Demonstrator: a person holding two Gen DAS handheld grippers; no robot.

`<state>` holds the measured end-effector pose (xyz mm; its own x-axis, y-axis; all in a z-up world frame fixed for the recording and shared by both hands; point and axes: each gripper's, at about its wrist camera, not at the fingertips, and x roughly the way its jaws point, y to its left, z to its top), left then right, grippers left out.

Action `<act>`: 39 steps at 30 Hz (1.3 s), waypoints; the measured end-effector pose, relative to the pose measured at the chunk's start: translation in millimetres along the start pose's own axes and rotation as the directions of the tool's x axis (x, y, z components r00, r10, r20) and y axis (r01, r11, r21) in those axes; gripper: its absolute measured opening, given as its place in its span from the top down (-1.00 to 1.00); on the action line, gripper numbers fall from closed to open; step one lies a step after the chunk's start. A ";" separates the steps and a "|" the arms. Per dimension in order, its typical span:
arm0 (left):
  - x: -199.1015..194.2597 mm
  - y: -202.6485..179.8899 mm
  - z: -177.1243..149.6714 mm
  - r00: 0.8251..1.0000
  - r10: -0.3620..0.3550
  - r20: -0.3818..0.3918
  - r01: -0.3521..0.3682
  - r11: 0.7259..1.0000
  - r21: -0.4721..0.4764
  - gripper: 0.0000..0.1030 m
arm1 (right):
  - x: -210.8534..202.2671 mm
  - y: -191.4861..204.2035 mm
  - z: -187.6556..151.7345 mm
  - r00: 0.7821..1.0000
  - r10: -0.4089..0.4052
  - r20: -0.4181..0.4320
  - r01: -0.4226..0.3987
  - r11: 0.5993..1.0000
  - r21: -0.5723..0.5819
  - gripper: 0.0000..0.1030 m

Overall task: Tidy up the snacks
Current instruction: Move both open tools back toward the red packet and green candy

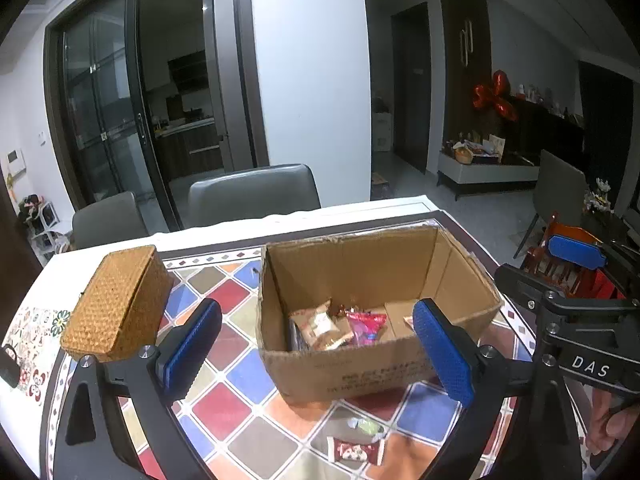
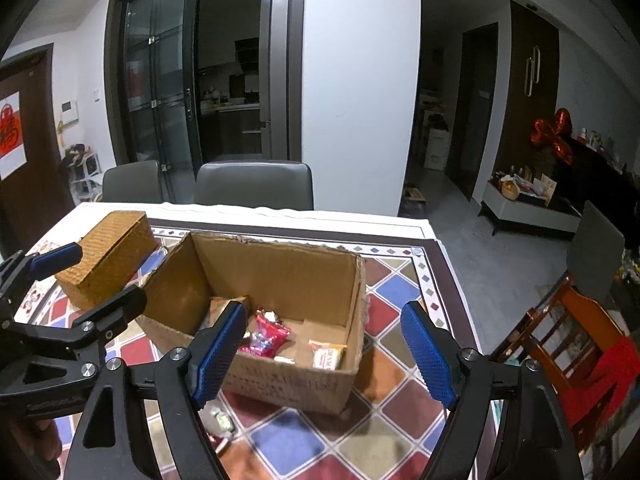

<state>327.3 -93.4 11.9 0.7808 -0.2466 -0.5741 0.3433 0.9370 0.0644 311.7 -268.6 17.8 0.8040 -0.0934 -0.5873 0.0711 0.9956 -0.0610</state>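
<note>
An open cardboard box (image 1: pixel 400 272) stands on the patterned table and holds several snack packets, among them a pink one (image 1: pixel 366 326) and a beige one (image 1: pixel 320 322). The box shows in the right wrist view (image 2: pixel 280 276) with the pink packet (image 2: pixel 266 336) and a beige packet (image 2: pixel 329 356). A red packet (image 1: pixel 354 450) and a small green packet (image 1: pixel 368 428) lie on the table in front of the box. My left gripper (image 1: pixel 316 354) is open and empty above the box's near side. My right gripper (image 2: pixel 324 352) is open and empty over the box.
A woven wicker box (image 1: pixel 116 304) with a closed lid sits left of the cardboard box, also in the right wrist view (image 2: pixel 108 256). Grey chairs (image 1: pixel 252 196) stand behind the table. A wooden chair (image 2: pixel 576 332) with red cloth stands at the right.
</note>
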 end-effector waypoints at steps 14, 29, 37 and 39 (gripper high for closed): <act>-8.3 -7.7 -32.5 0.999 0.005 -0.037 -0.005 1.000 -0.003 -0.90 | -9.1 -3.2 -32.4 0.999 -0.024 -0.027 0.024 1.000 0.011 -0.55; 7.3 -10.1 -74.0 0.995 -0.019 -0.099 0.017 1.000 -0.019 -0.90 | -1.8 -5.7 -66.2 0.996 -0.045 -0.075 0.048 0.998 0.039 -0.55; 22.2 -11.5 -97.4 0.989 -0.062 -0.138 0.058 0.998 -0.033 -0.90 | 6.2 -3.7 -85.6 0.993 -0.049 -0.106 0.055 0.997 0.049 -0.55; 25.1 -13.5 -102.4 0.987 -0.071 -0.146 0.067 0.997 -0.030 -0.90 | 8.1 -3.3 -90.6 0.993 -0.053 -0.110 0.059 0.997 0.049 -0.55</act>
<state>288.8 -86.9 -87.0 0.6699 -0.2740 -0.6901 0.3793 0.9253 0.0009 264.4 -273.3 -59.8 0.7291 -0.1463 -0.6685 0.1471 0.9876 -0.0557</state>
